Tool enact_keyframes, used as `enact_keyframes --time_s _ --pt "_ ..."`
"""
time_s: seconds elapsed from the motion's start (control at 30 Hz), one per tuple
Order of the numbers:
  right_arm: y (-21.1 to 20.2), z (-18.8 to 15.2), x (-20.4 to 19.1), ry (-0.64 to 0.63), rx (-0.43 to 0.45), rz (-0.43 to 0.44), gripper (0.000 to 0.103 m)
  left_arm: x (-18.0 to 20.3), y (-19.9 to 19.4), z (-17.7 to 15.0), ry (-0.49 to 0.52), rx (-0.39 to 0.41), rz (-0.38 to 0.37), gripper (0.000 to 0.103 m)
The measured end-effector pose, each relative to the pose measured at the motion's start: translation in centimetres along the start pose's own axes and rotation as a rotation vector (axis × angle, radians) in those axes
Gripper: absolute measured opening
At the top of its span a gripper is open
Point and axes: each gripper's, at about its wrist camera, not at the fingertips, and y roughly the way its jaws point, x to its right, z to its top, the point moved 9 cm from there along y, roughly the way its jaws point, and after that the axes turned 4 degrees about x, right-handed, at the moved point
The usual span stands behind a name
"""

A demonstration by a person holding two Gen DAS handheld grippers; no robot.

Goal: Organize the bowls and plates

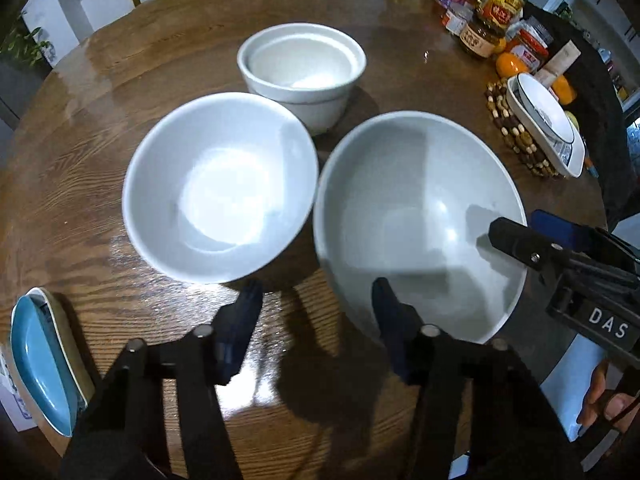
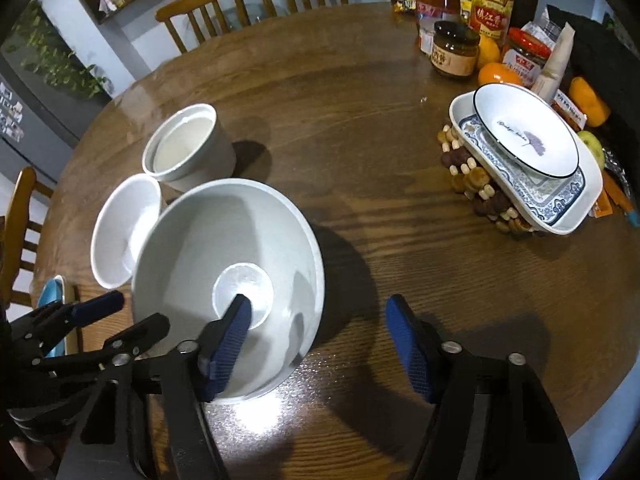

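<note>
We have both grippers down over the large grey bowl (image 2: 228,280) at the near edge of the wooden table (image 2: 380,140). The left gripper (image 1: 318,320) straddles the bowl's near-left rim, one finger inside and one outside, jaws part-open, pads not yet pressing. The right gripper (image 2: 320,344) straddles the opposite rim the same way: one pad low in the well, the other clear outside. Neither holds anything.

Risk, as we judge it: the rim is thin and glazed. If one side closes first or lifts sooner, the bowl could tip or slide and knock the medium white bowl (image 1: 220,188), which sits just beside it, rims nearly touching.

Orientation: the grey bowl stands upright, mouth up; it is round, so no long axis, only its vertical one.

Farther back, the nested small bowls (image 1: 302,68) sit upright. Farthest right, the round plate (image 2: 526,128) rests on the rectangular patterned dish (image 2: 568,196), on a beaded trivet (image 2: 476,180).
</note>
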Motion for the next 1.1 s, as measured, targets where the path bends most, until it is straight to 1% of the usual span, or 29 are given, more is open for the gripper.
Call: enact_keyframes --time_s 0.03,0.1,0.13,0.17,0.2,0.3,0.4,0.6,0.7,0.8,0.93,1.1 --pt "0.1 -0.2 0.0 0.002 -0.010 0.013 0.059 0.2 0.2 0.1 0.004 -0.001 0.002 0.046" --pt "0.5 -0.3 -0.1 -0.003 -0.023 0.019 0.048 0.4 0.5 0.2 0.012 -0.006 0.000 0.033" --pt "0.6 -0.3 -0.1 -0.005 -0.026 0.021 0.045 0.6 0.7 0.3 0.011 -0.008 -0.009 0.027" --pt "0.7 -0.3 -0.1 -0.005 -0.030 0.025 0.039 0.7 0.8 0.3 0.010 -0.010 -0.016 0.025" --pt "0.8 -0.3 -0.2 -0.006 -0.033 0.032 0.033 0.9 0.8 0.3 0.012 -0.012 -0.023 0.020" --pt "1.1 -0.4 -0.5 -0.016 -0.046 0.053 0.028 1.2 0.9 0.4 0.015 -0.006 -0.034 0.016" --pt "1.3 -0.5 -0.8 -0.020 -0.056 0.074 0.019 1.4 0.9 0.5 0.017 -0.002 -0.045 0.015" --pt "1.0 -1.1 -1.2 -0.004 -0.063 0.097 0.019 1.2 0.5 -0.3 0.026 -0.006 -0.061 0.014" --pt "0.3 -1.8 -2.0 -0.026 -0.065 0.102 0.019 0.7 -0.9 -0.7 0.050 0.022 -0.051 0.014" --pt "-0.4 -2.8 -3.5 -0.040 -0.077 0.145 0.019 -0.4 -2.2 -1.3 0.058 0.041 -0.040 0.013" --pt "-0.2 -4.0 -5.5 -0.065 -0.100 0.178 0.019 -2.1 -3.3 -2.5 0.046 0.054 -0.026 0.013" --pt "-0.1 -5.0 -8.2 -0.116 -0.123 0.218 0.019 -4.5 -4.1 -4.6 0.025 0.050 -0.004 0.014"
